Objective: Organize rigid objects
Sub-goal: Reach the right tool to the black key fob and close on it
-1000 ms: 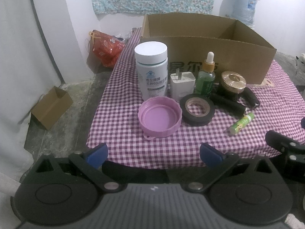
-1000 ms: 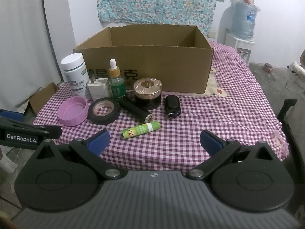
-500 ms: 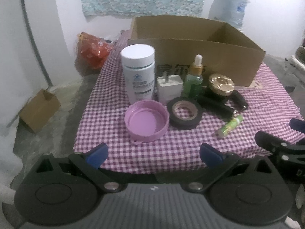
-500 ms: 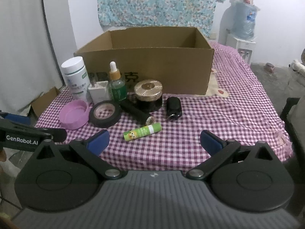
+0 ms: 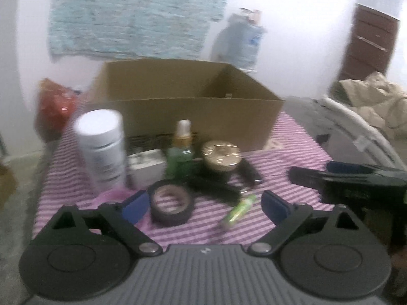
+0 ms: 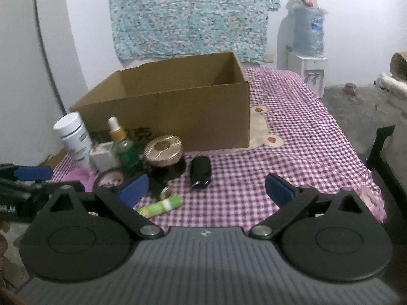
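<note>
An open cardboard box (image 5: 193,119) (image 6: 178,117) stands on the purple checked table. In front of it lie a white bottle (image 5: 101,147) (image 6: 72,137), a white charger (image 5: 146,167), a green dropper bottle (image 5: 180,157) (image 6: 123,150), a gold-lidded jar (image 5: 221,156) (image 6: 164,160), a black tape roll (image 5: 170,206), a pink lid (image 5: 112,195), a green tube (image 5: 237,211) (image 6: 159,207) and a black case (image 6: 201,172). My left gripper (image 5: 204,204) is open over the tape roll. My right gripper (image 6: 206,190) is open near the black case. Both are empty.
The left wrist view is motion-blurred. The right gripper (image 5: 356,180) shows at its right edge. A water dispenser (image 6: 309,50) stands behind the table. A red bag (image 5: 54,106) lies on the floor at the far left. A bed frame (image 5: 361,127) is at the right.
Both grippers have moved forward over the table toward the objects. The left one has swung right and now sits over the tape roll. Both stay open.
</note>
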{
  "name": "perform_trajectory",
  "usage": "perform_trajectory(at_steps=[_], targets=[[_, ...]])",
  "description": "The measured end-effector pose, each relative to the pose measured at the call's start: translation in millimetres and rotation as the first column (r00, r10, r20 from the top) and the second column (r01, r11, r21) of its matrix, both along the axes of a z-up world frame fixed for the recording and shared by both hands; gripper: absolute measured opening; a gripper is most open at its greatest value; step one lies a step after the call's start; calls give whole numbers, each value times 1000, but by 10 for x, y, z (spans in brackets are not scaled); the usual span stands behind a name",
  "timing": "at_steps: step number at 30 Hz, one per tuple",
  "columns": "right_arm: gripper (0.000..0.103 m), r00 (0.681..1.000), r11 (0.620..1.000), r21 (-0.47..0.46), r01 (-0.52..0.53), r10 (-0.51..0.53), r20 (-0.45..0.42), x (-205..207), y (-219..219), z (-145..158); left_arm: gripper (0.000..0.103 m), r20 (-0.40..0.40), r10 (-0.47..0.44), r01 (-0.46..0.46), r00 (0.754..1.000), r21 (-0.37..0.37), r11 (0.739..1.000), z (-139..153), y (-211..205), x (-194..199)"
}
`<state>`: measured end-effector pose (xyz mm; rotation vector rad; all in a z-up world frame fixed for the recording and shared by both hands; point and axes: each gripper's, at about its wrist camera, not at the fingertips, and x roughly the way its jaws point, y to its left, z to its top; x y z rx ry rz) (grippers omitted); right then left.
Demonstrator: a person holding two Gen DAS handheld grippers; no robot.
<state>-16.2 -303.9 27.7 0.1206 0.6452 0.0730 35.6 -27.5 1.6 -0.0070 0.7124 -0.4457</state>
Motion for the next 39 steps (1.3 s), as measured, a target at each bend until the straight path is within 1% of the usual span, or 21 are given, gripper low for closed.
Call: perform_trajectory(at_steps=[2,3,4,5,8,9,10,11,13,17,19,23,24,28,30,32,36,39], targets=[[93,1000,1000,7,1,-1,-9,107,-43,-25,92,-6,-43,43,999,-2,999,-17,-101,57],[88,1000,1000,8,-5,6,-17,182,-59,-42,90,-4,-67,67,998,9,998,-31,-180,90],[82,1000,1000,8,-11,11,-29,249,-62,-64,87,-5,-86,86,996,22,996,-45,-254,122],[80,999,1000,9,-18,19,-44,324,-58,-87,81,-12,-105,105,994,33,994,-74,-311,156],[66,993,999,21,-48,50,-103,569,-62,-187,71,-50,-157,159,986,37,987,-154,-492,259],[56,990,998,22,-61,63,-127,655,-57,-225,70,-66,-169,172,983,35,985,-182,-547,299],[48,986,997,17,-73,75,-151,740,-46,-263,65,-77,-178,181,981,32,983,-203,-585,326],[47,982,996,17,-85,86,-170,810,-38,-293,62,-84,-185,188,979,32,982,-220,-626,350],[42,973,993,28,-115,118,-200,936,-19,-356,60,-93,-197,201,976,31,979,-240,-682,388],[32,951,986,59,-156,166,-261,1143,-7,-473,60,-111,-218,222,970,31,974,-274,-734,418],[26,944,982,66,-175,186,-273,1184,-1,-515,60,-118,-228,233,967,33,972,-285,-770,443],[22,943,983,49,-177,184,-277,1150,-25,-519,60,-130,-241,248,962,40,968,-310,-868,501],[19,944,984,50,-170,177,-280,1128,-56,-519,60,-134,-248,256,959,41,966,-321,-901,516],[18,948,990,91,-111,133,-291,1000,-269,-517,60,-145,-287,297,947,52,954,-339,-1029,528],[17,949,988,136,-75,113,-296,936,-384,-521,60,-158,-309,321,938,56,946,-359,-1122,540],[17,947,976,213,-32,98,-306,884,-527,-538,60,-169,-331,344,928,53,938,-378,-1213,548],[17,944,919,391,41,92,-316,842,-793,-646,60,-186,-369,384,911,50,922,-408,-1380,568],[17,941,881,468,72,96,-325,843,-906,-707,60,-212,-373,391,903,49,919,-460,-1501,614]])
